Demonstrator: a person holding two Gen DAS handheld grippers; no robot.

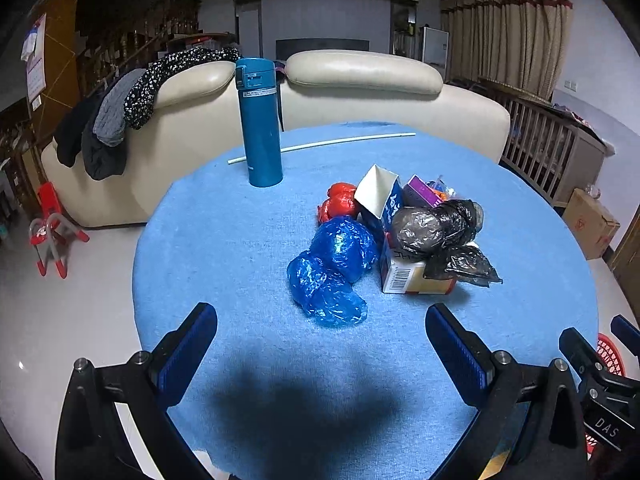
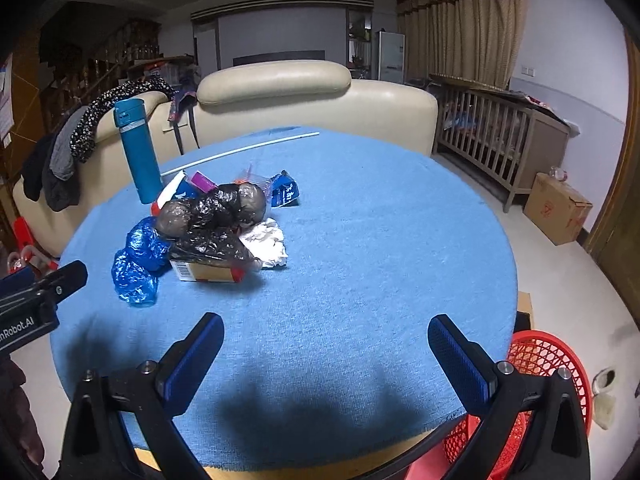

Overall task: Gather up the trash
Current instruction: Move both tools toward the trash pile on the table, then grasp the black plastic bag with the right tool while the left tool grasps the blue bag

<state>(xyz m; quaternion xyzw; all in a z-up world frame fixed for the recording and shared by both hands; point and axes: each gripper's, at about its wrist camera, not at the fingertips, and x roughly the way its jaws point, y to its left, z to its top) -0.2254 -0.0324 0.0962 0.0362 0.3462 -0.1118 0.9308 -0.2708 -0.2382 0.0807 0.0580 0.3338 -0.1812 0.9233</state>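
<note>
trash pile [image 1: 384, 236] sits mid-bench on the blue bench [image 1: 240, 240]; black bags [image 1: 436, 224] half hide the cartons [image 1: 404, 276] beneath, labels unreadable. it lies far ahead of the left claw [image 1: 320, 316], and far left of the right claw [image 2: 326, 328]. both claws hover wide open, empty, low over the near edge.

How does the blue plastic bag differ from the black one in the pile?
The blue plastic bag lies directly on the table cloth, at the pile's near-left edge; the black plastic bag is draped on top of a carton. Blue is translucent and bright; black is dark and glossy. Both are crumpled, and neither is gripped.
</note>
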